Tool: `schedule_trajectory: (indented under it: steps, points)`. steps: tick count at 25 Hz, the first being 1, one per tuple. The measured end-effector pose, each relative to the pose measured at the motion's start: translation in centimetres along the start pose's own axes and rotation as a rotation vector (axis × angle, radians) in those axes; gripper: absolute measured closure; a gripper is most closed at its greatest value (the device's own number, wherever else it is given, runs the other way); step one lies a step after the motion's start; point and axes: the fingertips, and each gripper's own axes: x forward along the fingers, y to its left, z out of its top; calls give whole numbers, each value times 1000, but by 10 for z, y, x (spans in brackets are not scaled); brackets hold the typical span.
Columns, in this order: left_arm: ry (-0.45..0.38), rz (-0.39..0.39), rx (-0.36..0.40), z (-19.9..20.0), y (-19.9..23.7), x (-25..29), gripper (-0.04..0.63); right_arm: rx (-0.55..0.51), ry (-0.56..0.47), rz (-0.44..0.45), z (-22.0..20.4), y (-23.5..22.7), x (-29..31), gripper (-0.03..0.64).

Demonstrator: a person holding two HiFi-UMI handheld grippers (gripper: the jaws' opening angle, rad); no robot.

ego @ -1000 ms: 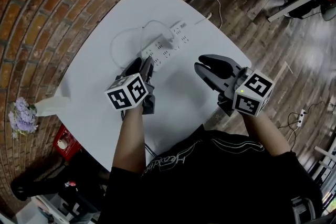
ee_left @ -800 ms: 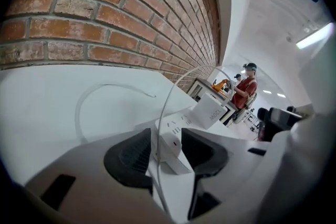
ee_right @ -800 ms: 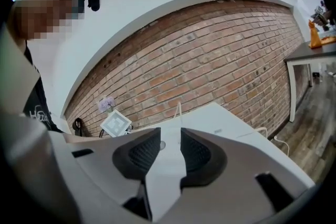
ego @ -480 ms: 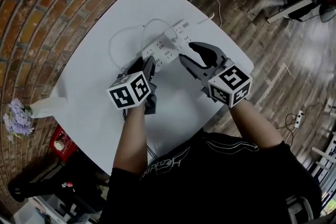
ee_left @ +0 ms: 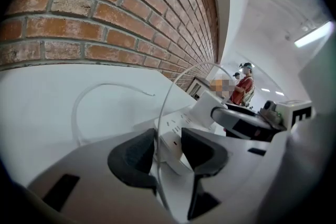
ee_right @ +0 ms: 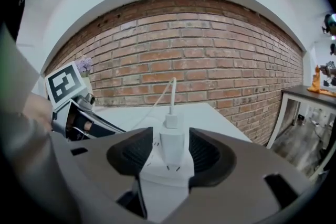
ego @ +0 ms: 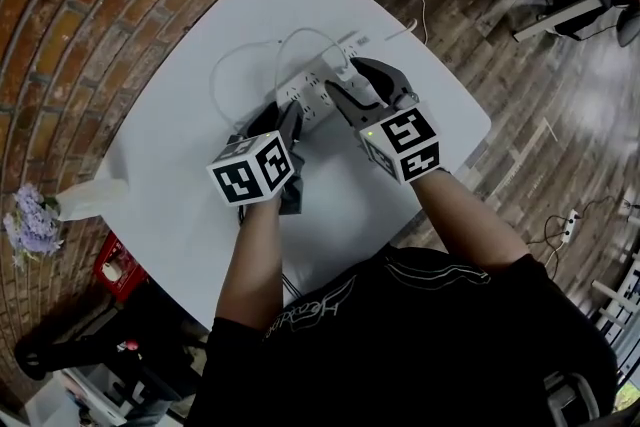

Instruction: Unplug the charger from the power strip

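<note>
You are at the reach-and-grasp step: the charger [ee_right: 172, 145] is not yet out of the power strip [ego: 312, 93], which lies at the upper middle of the white surface [ego: 180, 155] in the head view.

Your left tongs [ego: 285, 117] are closed across the near end of the strip, bracing it. The pads look pressed to its sides.

Your right tongs [ego: 348, 78] are opening, with the charger standing upright between them. A gap shows on each side of it, so nothing is gripped there yet.

Next, I'd judge, you close the right tongs squarely on the charger's body, below its cable [ee_right: 170, 93]. Then pull along the line of its pins while the left tongs keep the strip down. A tilted pull could drag the strip.

The right gripper view shows what the head view cannot: the charger is centred between the pads at mid-frame and seated in its socket. The left gripper view shows the strip's end [ee_left: 173, 144] between its pads, with a thin white cable crossing just in front. Only the head view shows both tongs together and the cable looping toward the upper left.
</note>
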Motion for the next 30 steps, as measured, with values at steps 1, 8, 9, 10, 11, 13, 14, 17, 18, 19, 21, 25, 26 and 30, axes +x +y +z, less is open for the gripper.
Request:
schedule_trajectory:
  steps: [1,8,9,10,11,13,14,17,18,19,21,25,26,30]
  points:
    - [-1,-1,2,0,0,0,434,-7,2,-3,0,0,3,437]
    - [0,2,9,0,1,0,434,-20,11,-32,-1,-2,16,460]
    - [0,3,10,0,1,0,434,-16,12,-38,-1,-3,16,468]
    - [-1,4,10,0,0,0,434,-12,14,-45,-2,-4,16,477]
    - [-2,4,11,-1,0,0,434,-6,17,-52,-2,-5,17,480]
    - [-3,4,12,-1,0,0,434,4,21,-67,-2,-6,19,497]
    - [-2,3,11,-1,0,0,435,7,23,-74,-3,-7,20,500]
    - [-1,4,12,0,1,0,434,6,26,-92,-2,-8,21,506]
    - [-2,6,14,0,1,0,434,6,26,-94,-2,-7,21,500]
    - [-2,8,15,0,1,0,434,8,27,-93,-2,-7,21,499]
    - [-2,7,13,0,1,0,436,15,31,-91,-2,-6,21,499]
    - [2,1,7,-1,1,0,437,62,31,-78,-3,-9,21,499]
    - [3,1,6,-1,2,0,437,84,30,-77,-4,-10,21,499]
    - [4,2,9,-1,1,1,438,85,38,-101,-3,-10,20,497]
